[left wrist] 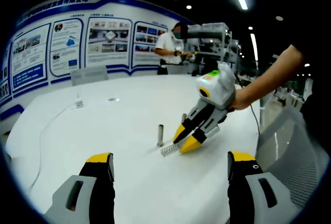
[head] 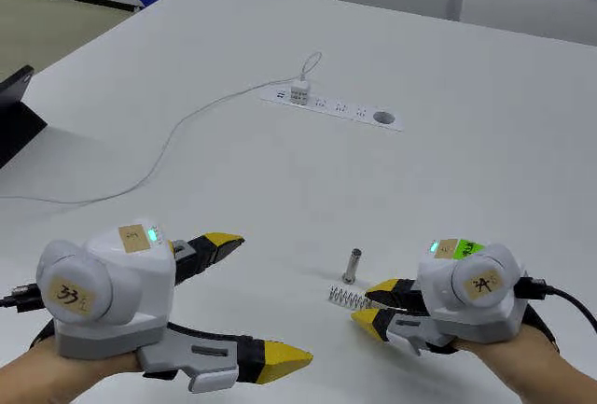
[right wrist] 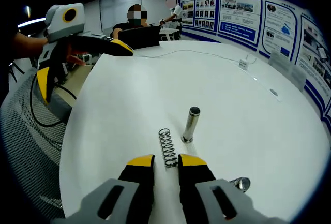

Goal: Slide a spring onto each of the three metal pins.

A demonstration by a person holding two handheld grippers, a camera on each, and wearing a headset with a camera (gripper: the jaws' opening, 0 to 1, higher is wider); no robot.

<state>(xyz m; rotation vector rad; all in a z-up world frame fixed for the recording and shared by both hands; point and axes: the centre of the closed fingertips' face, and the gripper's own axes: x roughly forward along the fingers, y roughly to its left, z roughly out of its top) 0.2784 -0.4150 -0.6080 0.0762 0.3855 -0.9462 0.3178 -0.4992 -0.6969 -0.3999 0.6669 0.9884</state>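
In the head view, your left gripper hovered with its jaws wide apart and holding nothing, while the spring lay flat on the table, just beside the upright pin. In the left gripper view, your right gripper had its tips at one end of the spring. In the right gripper view, its jaws stood slightly apart around the spring's near end, seemingly not yet pinching it. If you closed off-centre, I think the spring could roll or jump away, or a tip could knock the pin over.
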